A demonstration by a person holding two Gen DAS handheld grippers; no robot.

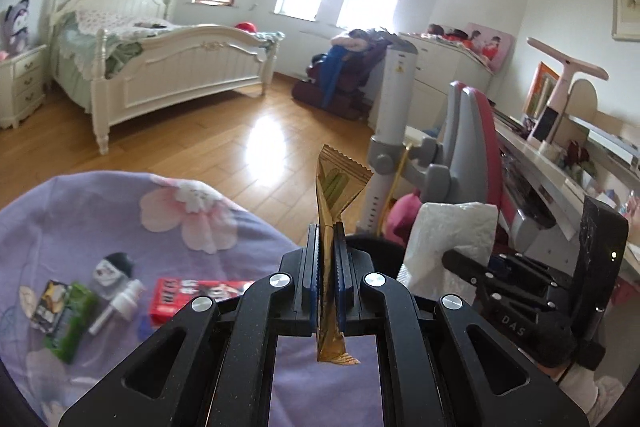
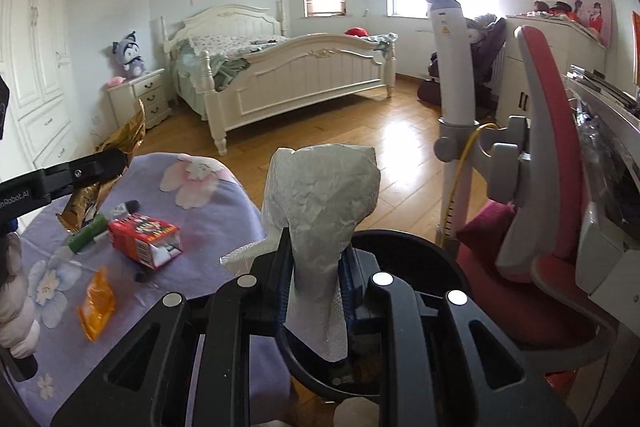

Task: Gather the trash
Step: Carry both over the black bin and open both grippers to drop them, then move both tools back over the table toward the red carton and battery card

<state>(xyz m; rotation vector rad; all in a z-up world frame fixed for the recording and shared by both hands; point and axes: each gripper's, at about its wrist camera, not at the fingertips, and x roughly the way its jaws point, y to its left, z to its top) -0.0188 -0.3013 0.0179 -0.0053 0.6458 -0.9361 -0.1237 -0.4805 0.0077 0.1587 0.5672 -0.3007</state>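
Here left gripper clamps gold wrapper; right gripper pinches tissue.

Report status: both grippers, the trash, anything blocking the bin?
Left gripper shut on gold wrapper. Right gripper shut on white tissue, above black bin. Orange wrapper on the purple cloth. Nothing blocking the bin.

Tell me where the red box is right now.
The red box lies on the purple flowered cloth, left in the right wrist view, between the green packet and the orange wrapper.
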